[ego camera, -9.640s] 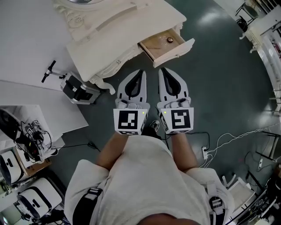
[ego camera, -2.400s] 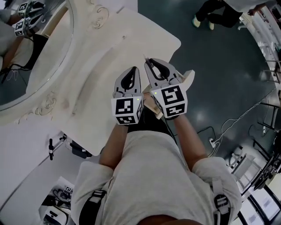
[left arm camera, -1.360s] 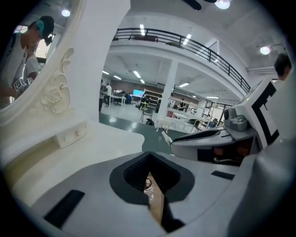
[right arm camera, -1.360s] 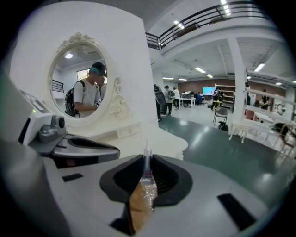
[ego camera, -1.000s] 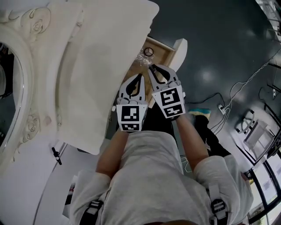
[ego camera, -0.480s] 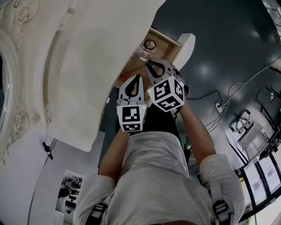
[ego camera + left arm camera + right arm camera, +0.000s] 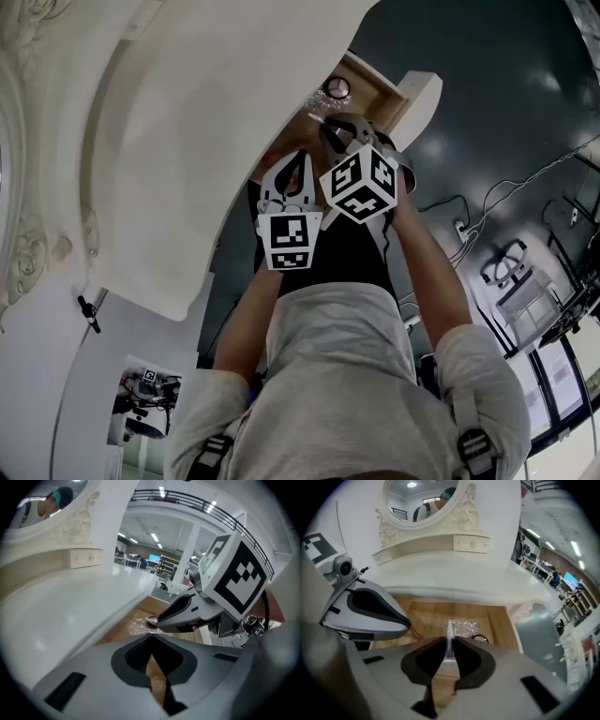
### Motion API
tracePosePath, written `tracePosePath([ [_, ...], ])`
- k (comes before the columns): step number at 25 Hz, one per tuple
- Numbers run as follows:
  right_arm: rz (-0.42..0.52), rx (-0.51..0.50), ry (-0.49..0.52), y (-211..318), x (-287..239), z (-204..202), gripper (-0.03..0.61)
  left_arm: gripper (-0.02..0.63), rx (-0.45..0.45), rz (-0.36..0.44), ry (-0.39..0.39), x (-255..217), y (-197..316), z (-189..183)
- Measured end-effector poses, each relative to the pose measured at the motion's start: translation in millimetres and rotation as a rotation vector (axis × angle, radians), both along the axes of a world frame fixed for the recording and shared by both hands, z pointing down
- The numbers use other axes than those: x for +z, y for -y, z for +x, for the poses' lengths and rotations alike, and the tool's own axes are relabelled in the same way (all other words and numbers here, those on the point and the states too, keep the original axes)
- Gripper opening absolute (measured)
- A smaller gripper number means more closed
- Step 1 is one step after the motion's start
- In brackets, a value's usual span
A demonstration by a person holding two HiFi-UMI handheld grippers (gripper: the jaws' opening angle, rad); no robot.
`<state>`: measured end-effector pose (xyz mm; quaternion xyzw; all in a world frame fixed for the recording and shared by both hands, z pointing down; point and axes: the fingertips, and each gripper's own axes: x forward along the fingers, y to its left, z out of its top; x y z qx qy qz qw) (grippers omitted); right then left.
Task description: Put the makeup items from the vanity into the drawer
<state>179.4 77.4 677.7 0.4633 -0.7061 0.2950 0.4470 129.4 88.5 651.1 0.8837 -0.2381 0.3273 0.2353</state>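
Over the open drawer (image 7: 422,609) your right gripper (image 7: 449,638) pinches a thin white makeup stick (image 7: 449,626) — its tip is above the crinkled clear wrap (image 7: 465,626) inside. Your left gripper (image 7: 152,636), just beside, is closed and empty.

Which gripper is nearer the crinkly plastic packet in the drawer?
Right. The right gripper, shut on a thin makeup stick, has its tips just short of the packet; the left gripper sits farther back.

The drawer (image 7: 426,613) juts out under the vanity (image 7: 178,141), at its right. In the drawer a wrapper (image 7: 465,626) lies far, with a ring (image 7: 481,639) just beside it. The right gripper (image 7: 328,127) is over the drawer, and the left gripper (image 7: 302,159) is just to its left.
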Motion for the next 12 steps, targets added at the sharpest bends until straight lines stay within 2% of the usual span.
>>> tracePosePath([
  [12,-0.077,-0.062,-0.087,5,37,4,0.069,0.006,-0.017,-0.018,0.034,17,2,-16],
])
